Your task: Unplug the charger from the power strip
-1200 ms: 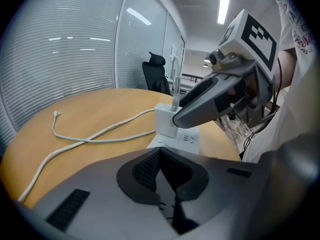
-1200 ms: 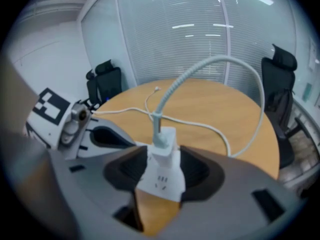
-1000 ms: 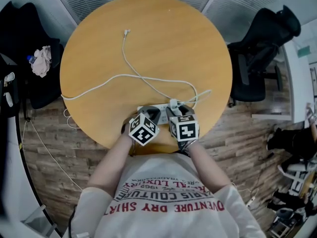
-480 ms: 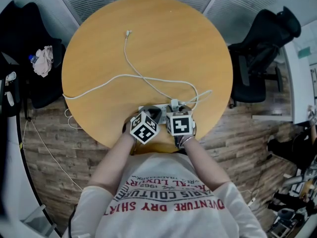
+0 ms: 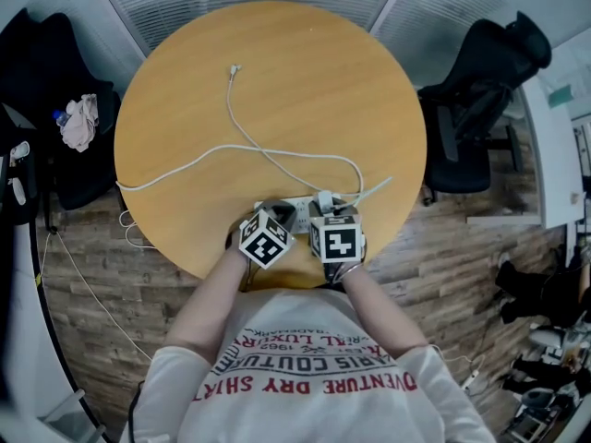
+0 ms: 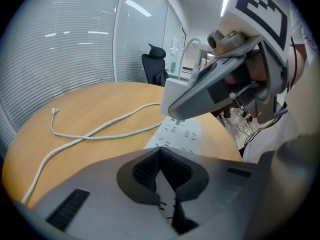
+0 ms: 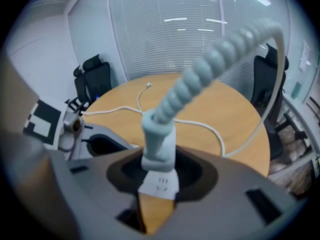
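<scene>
A white power strip (image 5: pixel 288 205) lies near the front edge of the round wooden table (image 5: pixel 277 72). My left gripper (image 5: pixel 282 212) rests on the strip's left part, and in the left gripper view its fingertips (image 6: pixel 160 151) meet over the power strip (image 6: pixel 180 134), shut. My right gripper (image 5: pixel 331 212) has just been closing with the white charger (image 5: pixel 325 197) between its jaws, and its pads now grip the charger (image 7: pixel 159 149). The charger (image 6: pixel 172 96) hangs just above the strip's face. Its ribbed cable (image 7: pixel 215 59) rises from it and runs across the table.
The charger's long white cable (image 5: pixel 277 160) loops over the table, its free end (image 5: pixel 235 66) at the far side. The strip's cord drops off the left edge (image 5: pixel 125 192). Black office chairs stand at the right (image 5: pixel 480 100) and left (image 5: pixel 55 109).
The right gripper's cube has turned squarer and shifted slightly left, over the charger. The cable loop beside the charger has shifted a little. The left gripper has stayed put.
</scene>
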A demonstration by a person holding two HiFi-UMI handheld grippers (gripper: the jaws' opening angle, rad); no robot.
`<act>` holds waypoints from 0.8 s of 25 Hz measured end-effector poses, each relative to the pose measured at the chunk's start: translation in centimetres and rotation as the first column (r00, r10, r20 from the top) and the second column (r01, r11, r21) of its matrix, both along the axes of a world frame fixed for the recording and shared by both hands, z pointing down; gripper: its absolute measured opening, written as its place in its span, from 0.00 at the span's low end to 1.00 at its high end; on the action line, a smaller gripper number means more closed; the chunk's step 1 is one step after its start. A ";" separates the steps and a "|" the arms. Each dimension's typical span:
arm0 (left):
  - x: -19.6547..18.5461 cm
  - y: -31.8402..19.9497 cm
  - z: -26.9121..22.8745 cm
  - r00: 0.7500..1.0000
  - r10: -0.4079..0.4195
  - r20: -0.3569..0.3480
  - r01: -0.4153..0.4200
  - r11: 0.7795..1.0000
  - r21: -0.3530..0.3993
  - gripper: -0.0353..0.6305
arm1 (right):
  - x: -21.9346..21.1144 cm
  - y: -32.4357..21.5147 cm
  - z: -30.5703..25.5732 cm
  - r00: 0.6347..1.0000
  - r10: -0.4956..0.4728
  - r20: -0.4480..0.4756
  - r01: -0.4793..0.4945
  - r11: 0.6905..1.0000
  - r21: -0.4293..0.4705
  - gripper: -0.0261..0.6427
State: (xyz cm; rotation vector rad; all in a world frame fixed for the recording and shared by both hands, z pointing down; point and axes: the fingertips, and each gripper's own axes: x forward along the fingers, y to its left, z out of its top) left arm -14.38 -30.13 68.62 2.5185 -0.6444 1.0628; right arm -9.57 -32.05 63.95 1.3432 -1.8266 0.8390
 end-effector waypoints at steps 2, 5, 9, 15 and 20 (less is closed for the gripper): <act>-0.1 0.0 0.0 1.000 0.001 0.000 -0.001 1.000 0.002 0.10 | 0.5 0.3 -0.5 1.000 0.015 0.011 -0.015 1.000 0.006 0.28; -0.2 0.1 0.0 1.000 0.009 -0.007 -0.009 1.000 -0.001 0.10 | 0.9 0.7 -1.9 0.999 0.012 0.050 -0.014 0.999 0.036 0.28; -0.5 -0.2 -0.4 0.999 -0.004 -0.052 0.004 1.000 0.004 0.10 | 1.1 0.7 -4.9 0.989 -0.024 0.147 0.008 0.994 0.108 0.28; -0.4 -0.4 -3.6 0.992 -0.078 -0.099 0.086 0.994 0.074 0.10 | 1.8 1.2 -7.9 0.979 -0.100 0.176 0.067 0.980 0.185 0.28; 0.0 -1.5 -9.4 0.969 -0.163 -0.187 0.193 0.969 0.157 0.10 | 2.2 1.6 -10.0 0.970 -0.149 0.191 0.100 0.964 0.245 0.27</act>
